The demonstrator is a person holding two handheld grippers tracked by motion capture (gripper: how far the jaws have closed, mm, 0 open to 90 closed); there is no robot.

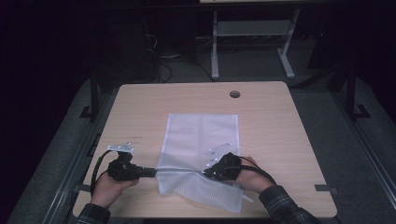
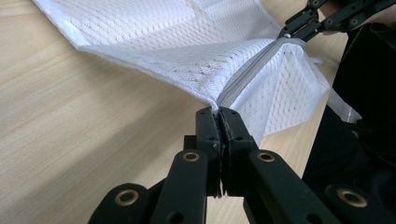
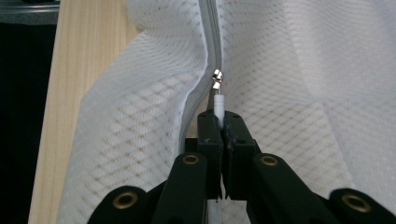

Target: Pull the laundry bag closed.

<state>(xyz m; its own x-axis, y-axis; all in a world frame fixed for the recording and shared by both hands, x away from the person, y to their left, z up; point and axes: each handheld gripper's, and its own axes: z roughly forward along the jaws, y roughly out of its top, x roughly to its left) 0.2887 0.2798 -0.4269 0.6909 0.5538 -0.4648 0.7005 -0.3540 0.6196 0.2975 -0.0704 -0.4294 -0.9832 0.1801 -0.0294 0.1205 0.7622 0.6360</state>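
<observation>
A white mesh zip bag (image 1: 201, 140) lies on the wooden table (image 1: 140, 107), its near part lifted off the surface. My left gripper (image 1: 153, 172) is shut on the bag's left end of the zipper (image 2: 243, 77), holding the fabric taut. My right gripper (image 1: 208, 173) is shut on the white zipper pull (image 3: 218, 103), with the small metal slider (image 3: 217, 77) just ahead of its jaws. In the left gripper view, the right gripper (image 2: 299, 25) shows at the far end of the zipper line. The zipper runs stretched between the two grippers.
A round cable hole (image 1: 235, 94) sits near the table's far edge. Beyond the table stands a white desk frame (image 1: 252, 42) on dark floor. A person's hands and a plaid sleeve (image 1: 285, 207) come in at the near edge.
</observation>
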